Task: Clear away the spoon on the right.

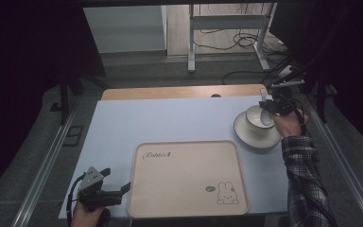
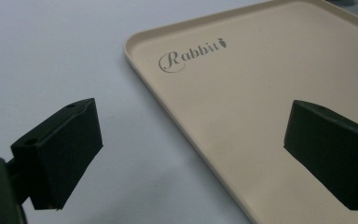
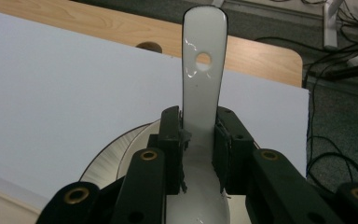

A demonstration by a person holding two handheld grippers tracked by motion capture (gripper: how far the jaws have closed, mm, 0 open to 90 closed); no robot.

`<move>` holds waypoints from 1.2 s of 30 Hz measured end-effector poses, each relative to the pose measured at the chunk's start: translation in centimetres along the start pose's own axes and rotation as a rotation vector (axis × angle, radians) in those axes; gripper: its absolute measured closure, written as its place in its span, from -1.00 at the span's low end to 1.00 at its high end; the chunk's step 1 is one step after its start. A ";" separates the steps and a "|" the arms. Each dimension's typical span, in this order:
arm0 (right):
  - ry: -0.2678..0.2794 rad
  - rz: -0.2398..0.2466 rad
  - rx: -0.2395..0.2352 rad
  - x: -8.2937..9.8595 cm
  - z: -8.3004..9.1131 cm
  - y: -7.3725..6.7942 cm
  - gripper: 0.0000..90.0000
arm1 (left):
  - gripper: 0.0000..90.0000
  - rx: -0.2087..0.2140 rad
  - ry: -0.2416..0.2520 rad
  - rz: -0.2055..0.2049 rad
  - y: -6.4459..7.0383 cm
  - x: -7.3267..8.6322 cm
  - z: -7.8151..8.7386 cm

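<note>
The right claw (image 1: 267, 108) is at about 2 o'clock on the pale blue worktop (image 1: 170, 120), over a white round cup (image 1: 257, 119). The cup sits on a white round saucer (image 1: 246, 135). In the right gripper view, the two black jaws are squeezed tight on the handle of a white shiny spoon (image 3: 203, 88). The handle has a small round hole near its end and sticks up past the jaws. The wide part of the spoon goes down into the cup.

The left claw (image 1: 118, 187) is at about 7 o'clock, just beside the left edge of a big cream flat tray (image 1: 189, 189). Its jaws are wide apart and hold nothing. In the left gripper view, one jaw hangs over the worktop and the other over the tray (image 2: 242, 107). The tray has the word "Rabbit" (image 2: 191, 53) and a little bunny drawing (image 1: 227, 194) on it.
</note>
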State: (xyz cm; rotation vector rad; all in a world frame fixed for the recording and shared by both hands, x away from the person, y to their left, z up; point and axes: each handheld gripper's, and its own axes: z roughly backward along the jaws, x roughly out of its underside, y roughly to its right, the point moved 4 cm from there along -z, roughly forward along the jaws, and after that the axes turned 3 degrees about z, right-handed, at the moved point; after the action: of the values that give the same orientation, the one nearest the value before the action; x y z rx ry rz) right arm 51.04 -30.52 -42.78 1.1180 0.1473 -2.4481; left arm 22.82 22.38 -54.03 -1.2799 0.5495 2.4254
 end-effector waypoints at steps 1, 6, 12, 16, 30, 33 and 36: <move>0.000 0.000 0.000 0.0 0.0 0.0 0.66 | -0.91 0.000 0.000 0.000 0.0 0.0 0.0; 0.011 0.021 -0.013 -0.8 1.2 -0.4 0.66 | -0.91 -0.002 -0.002 -0.002 0.0 0.0 0.0; 0.021 0.025 -0.043 -1.4 2.8 -1.2 0.66 | -0.91 -0.002 0.002 0.001 0.1 0.0 0.0; 0.028 0.032 -0.059 -1.5 4.0 -1.7 0.66 | -0.91 -0.003 0.001 0.002 0.1 0.0 0.0; -0.014 0.074 -0.148 -0.2 6.3 -4.8 0.66 | -0.91 -0.004 -0.003 -0.006 0.1 0.0 0.0; -0.021 0.089 -0.162 0.1 6.5 -5.4 0.66 | -0.91 -0.004 -0.003 -0.007 0.1 0.0 0.0; -0.028 0.101 -0.190 0.6 6.9 -6.5 0.66 | -0.91 -0.005 -0.003 -0.009 0.1 0.0 0.0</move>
State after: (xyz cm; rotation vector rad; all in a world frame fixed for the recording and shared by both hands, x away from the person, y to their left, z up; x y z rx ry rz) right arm 43.07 -26.79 -39.17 0.9847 0.3013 -2.3050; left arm 22.80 22.27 -54.02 -1.2779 0.5360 2.4223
